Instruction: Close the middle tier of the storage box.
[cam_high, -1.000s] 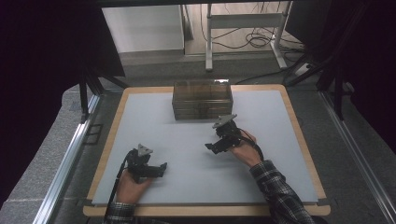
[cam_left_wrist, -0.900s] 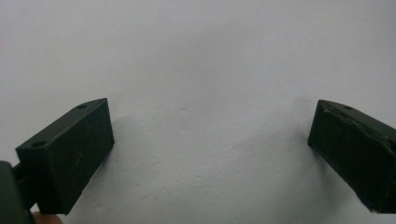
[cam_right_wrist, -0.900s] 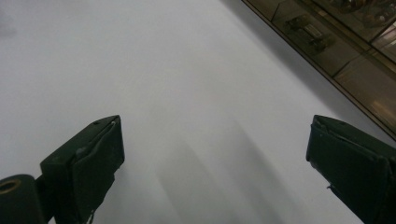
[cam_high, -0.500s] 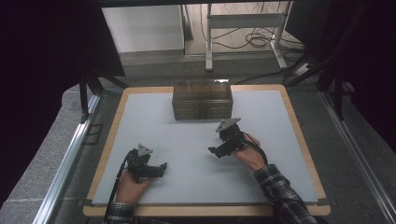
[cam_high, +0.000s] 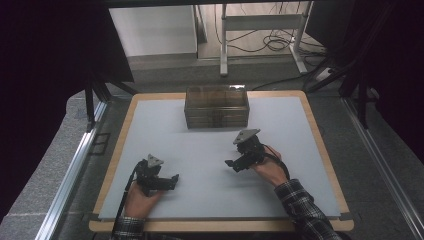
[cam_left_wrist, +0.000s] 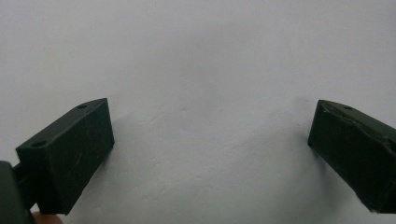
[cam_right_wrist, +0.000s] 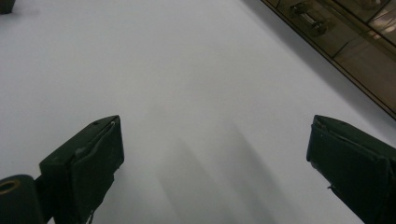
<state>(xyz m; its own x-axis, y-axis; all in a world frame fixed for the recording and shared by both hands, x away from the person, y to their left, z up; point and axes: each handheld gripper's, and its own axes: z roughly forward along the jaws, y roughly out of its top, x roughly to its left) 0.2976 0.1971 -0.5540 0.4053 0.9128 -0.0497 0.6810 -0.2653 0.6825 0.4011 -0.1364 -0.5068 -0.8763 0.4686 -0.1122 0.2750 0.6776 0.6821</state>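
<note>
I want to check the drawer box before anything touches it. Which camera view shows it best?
The high view: the whole drawer box sits at the mat's far edge, with its top and front visible. The right gripper view catches just a slanted strip of its front with a handle. The left gripper view faces bare mat.

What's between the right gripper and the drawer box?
Nothing: bare white mat separates the right gripper from the drawer box, clear in the high view.
</note>
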